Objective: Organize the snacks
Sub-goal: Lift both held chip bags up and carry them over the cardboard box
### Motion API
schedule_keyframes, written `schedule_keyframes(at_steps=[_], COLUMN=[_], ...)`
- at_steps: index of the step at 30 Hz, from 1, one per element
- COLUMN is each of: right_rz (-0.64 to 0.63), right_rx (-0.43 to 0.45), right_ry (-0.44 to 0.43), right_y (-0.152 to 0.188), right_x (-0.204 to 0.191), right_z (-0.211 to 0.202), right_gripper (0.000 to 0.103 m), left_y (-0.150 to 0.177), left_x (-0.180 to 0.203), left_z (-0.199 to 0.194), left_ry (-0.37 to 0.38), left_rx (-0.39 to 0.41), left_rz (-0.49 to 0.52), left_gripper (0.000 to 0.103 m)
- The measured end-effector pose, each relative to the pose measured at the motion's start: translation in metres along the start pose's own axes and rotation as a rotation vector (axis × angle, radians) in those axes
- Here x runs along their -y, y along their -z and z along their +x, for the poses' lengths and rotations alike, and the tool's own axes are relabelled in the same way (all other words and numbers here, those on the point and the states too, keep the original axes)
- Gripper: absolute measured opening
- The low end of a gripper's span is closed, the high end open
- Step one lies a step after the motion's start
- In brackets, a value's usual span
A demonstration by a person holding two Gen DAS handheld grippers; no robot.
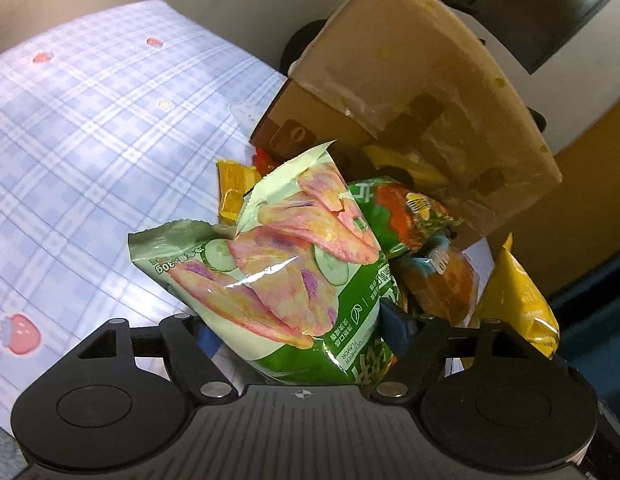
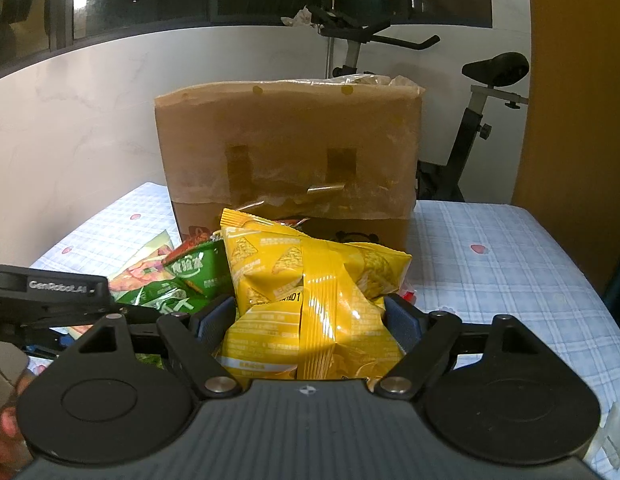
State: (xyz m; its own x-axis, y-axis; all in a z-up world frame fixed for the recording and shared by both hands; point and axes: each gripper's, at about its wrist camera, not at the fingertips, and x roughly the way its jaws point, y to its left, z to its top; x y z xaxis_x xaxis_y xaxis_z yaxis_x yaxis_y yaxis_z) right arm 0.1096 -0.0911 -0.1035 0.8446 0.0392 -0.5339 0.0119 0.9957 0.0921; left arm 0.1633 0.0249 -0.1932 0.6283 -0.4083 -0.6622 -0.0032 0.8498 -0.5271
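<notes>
A blue plaid bedsheet dotted with strawberries is spreading under everything, and a cardboard box is standing on it with its flap raised, an exercise bike showing behind it. Loose snack packets are lying in a heap at the box's mouth. The right gripper is clamping a yellow chip bag between its blue pads, the bag's long axis running forward toward the box, its crimped end pointing at the opening. The left gripper is squeezing a green cucumber-flavor chip bag, which is standing tilted, its sealed top edge leaning away toward the box. A dark green packet is lying just beyond it.
</notes>
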Motion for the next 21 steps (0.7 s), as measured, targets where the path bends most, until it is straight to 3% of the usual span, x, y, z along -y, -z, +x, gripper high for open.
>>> schedule_keyframes(at_steps=[6,21], right_rz=[0.005,0.013], right_rx=[0.004,0.032], right_ry=[0.001,0.017], right_y=[0.000,-0.005], right_x=[0.001,0.004], right_z=[-0.004,-0.017], right_gripper=[0.083,0.083], left_y=[-0.006,-0.016], left_x=[0.002,0.014], left_z=[-0.025,-0.083], left_ry=[0.000,-0.090], left_rx=[0.057,0.203], left_rz=[0.052,0.195], left_gripper=[0.078,0.078])
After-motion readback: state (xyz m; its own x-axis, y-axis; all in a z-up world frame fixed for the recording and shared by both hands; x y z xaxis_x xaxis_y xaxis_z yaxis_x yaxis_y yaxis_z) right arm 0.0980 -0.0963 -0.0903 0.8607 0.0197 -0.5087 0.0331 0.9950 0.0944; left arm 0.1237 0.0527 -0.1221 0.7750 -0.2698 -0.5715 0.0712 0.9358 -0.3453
